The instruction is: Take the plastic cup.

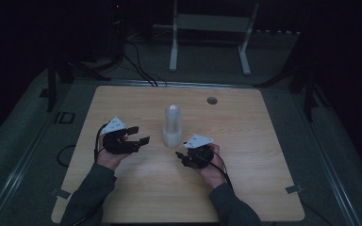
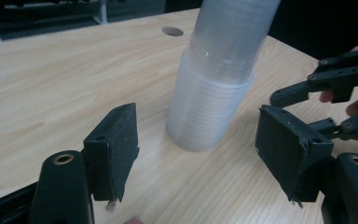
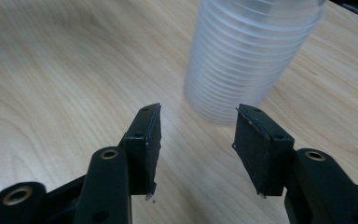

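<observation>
Just either side of the upright cup stack [image 1: 172, 126] on the bench [image 1: 122, 197], left tool [image 1: 140, 134] and right tool [image 1: 180, 156] both stand spread, pinching nothing.

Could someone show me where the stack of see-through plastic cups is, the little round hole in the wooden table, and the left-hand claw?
Stack of translucent plastic cups [image 1: 172, 126]: high view, mid-stack wall.
Round hole in the light wooden tabletop [image 1: 212, 100]: high view, hole's centre.
Black two-jaw left gripper [image 1: 138, 135]: high view, between its fingertips.

Grey sleeves [image 1: 90, 190], blk grippers w/ grey plates, cables.
</observation>
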Tool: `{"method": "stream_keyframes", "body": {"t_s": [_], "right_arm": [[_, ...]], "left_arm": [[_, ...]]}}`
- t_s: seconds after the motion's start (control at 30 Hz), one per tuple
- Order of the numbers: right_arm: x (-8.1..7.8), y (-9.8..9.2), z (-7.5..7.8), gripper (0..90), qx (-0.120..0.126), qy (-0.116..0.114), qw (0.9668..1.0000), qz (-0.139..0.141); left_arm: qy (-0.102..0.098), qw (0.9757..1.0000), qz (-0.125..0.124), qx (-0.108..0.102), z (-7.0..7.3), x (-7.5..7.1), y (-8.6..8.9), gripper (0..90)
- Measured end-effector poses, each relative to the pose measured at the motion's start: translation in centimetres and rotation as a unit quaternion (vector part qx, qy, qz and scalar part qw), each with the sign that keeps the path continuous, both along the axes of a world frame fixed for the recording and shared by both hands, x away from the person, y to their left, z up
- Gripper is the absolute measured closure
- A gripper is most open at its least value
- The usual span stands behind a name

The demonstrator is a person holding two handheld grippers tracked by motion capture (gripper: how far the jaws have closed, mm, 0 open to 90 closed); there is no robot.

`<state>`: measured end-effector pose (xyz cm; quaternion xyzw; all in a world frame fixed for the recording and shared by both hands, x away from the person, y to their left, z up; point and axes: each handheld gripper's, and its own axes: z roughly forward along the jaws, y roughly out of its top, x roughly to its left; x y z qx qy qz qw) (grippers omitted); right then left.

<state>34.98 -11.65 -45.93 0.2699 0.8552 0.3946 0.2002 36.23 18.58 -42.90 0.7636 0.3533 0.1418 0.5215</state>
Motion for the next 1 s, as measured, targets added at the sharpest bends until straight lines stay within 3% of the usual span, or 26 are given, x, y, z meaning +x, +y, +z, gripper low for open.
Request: {"method": "stream_keyframes", "body": {"t_s": [0.27, 0.5, 0.77, 1.0], "right_arm": [[1.0, 0.1, 0.4, 54.3, 0.018, 0.004, 0.9996, -0.019], [1.5, 0.3, 0.6, 56.0, 0.026, 0.006, 0.9995, -0.017], [2.4, 0.2, 1.0, 43.6, 0.033, 0.002, 0.999, -0.031], [3.0, 0.0, 1.4, 41.7, 0.042, 0.004, 0.9985, -0.034]], "left_arm": [[-0.009, 0.9999, -0.009, 0.009, 1.5, 0.8, -0.6, 29.4], [-0.017, 0.9995, -0.018, 0.02, 2.4, 1.0, -1.3, 29.2], [-0.028, 0.9988, -0.028, 0.029, 3.1, 1.5, -2.3, 26.8], [-0.033, 0.9984, -0.033, 0.033, 3.7, 2.0, -3.0, 25.0]]}}
